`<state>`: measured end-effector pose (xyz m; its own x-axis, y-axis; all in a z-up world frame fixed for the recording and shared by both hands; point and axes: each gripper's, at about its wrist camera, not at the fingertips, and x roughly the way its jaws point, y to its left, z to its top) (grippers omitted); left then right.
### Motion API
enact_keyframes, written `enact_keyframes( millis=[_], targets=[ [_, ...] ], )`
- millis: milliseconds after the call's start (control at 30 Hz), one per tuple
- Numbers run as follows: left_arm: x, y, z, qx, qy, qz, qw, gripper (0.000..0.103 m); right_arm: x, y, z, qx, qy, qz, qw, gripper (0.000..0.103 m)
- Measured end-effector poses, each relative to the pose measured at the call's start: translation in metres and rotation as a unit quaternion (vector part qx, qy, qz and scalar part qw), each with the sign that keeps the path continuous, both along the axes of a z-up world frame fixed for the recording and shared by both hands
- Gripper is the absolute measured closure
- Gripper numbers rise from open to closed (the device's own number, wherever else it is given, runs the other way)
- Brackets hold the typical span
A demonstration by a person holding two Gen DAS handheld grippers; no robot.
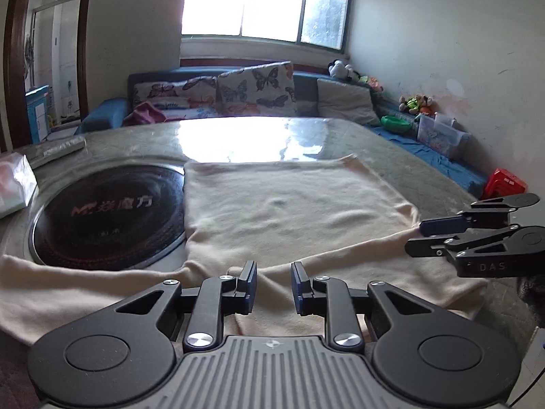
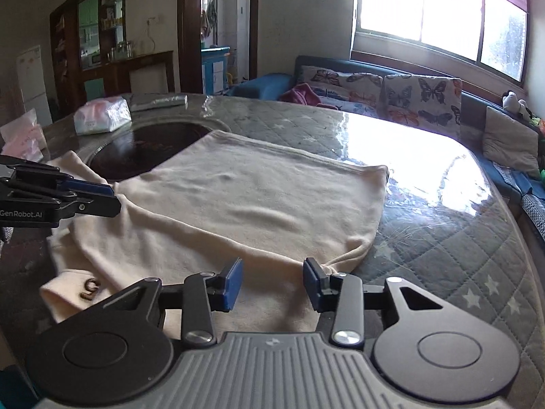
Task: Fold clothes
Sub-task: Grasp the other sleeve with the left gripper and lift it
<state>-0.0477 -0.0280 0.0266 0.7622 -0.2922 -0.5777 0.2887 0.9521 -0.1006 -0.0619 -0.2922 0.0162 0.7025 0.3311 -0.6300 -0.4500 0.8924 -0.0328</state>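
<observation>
While a cream garment (image 1: 293,204) lies spread flat on the table (image 1: 442,170), both tongs hover over its near edge. Left tongs (image 1: 273,284) and right tongs (image 2: 272,281) stand apart, clamping nothing. Soft, light and floppy, it looks best pinched at its near corners. At far left, a plastic pack (image 2: 102,116) holds tissues.
</observation>
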Motion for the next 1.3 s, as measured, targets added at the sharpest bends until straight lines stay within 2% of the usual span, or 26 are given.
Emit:
enact_keyframes(
  millis=[133,333,533,633,833,967,1133,1300],
  targets=[
    [0.001,0.01,-0.008,0.003,0.007,0.009,0.9999,0.083,0.0,-0.002,-0.003,-0.01,0.001,0.0,1.0,0.068],
    [-0.01,0.034,-0.003,0.002,0.004,0.047,0.9989,0.082,-0.004,0.008,0.007,-0.018,-0.004,0.014,1.0,0.066],
    [-0.02,0.074,0.005,-0.002,0.002,0.126,0.992,0.081,-0.01,0.046,0.018,-0.008,0.002,0.101,0.995,0.066],
    [-0.023,0.097,0.007,-0.001,0.003,0.171,0.9852,0.076,-0.011,0.073,0.019,-0.018,-0.001,0.145,0.989,0.066],
    [-0.029,0.136,0.011,0.008,-0.004,0.261,0.9652,0.064,-0.013,0.111,0.012,-0.017,0.007,0.2,0.98,0.066],
    [-0.029,0.154,0.011,0.02,-0.006,0.308,0.9511,0.062,-0.019,0.128,0.002,-0.03,0.021,0.228,0.973,0.066],
    [-0.023,0.172,0.006,0.019,0.0,0.347,0.9378,0.062,-0.021,0.121,0.009,-0.018,0.019,0.22,0.975,0.066],
    [-0.015,0.186,0.0,-0.003,0.014,0.374,0.9275,0.063,-0.019,0.106,0.019,-0.003,0.011,0.197,0.98,0.066]
  ],
)
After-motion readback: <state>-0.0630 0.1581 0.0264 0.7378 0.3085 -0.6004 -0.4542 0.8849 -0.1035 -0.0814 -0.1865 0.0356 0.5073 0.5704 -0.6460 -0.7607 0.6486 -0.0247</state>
